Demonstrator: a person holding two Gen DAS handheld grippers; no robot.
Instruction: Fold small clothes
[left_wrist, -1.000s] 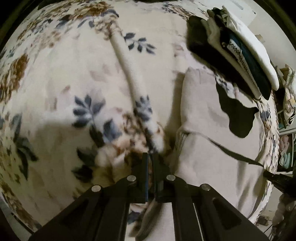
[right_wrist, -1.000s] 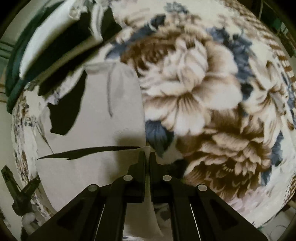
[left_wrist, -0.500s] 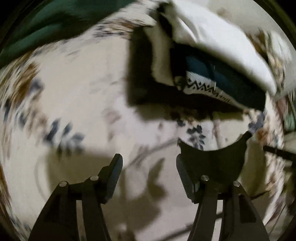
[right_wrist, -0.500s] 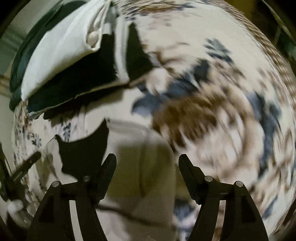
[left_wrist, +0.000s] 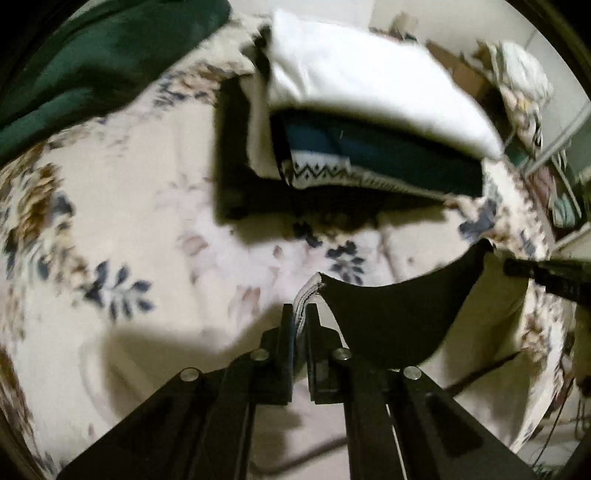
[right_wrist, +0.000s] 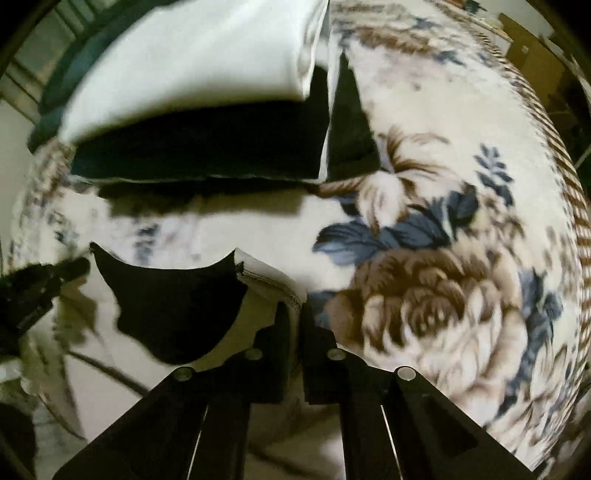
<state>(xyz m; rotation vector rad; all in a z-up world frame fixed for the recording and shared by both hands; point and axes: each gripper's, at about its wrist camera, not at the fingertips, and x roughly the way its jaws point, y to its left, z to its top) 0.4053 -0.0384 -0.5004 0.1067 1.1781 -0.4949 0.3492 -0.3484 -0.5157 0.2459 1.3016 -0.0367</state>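
A small beige garment with a black panel lies on the floral blanket. My left gripper is shut on its stitched left edge. In the right wrist view, my right gripper is shut on the garment's stitched right edge, with the black panel to the left. Each gripper shows at the side of the other's view, the right gripper and the left gripper.
A stack of folded clothes, white on top with dark and patterned layers under it, lies just beyond; it also shows in the right wrist view. A dark green cloth lies far left. Shelves with clutter stand at the right.
Both grippers let go of the garment's near edge, opened, moved forward toward the folded stack, and have now shut on the garment's far stitched edge.
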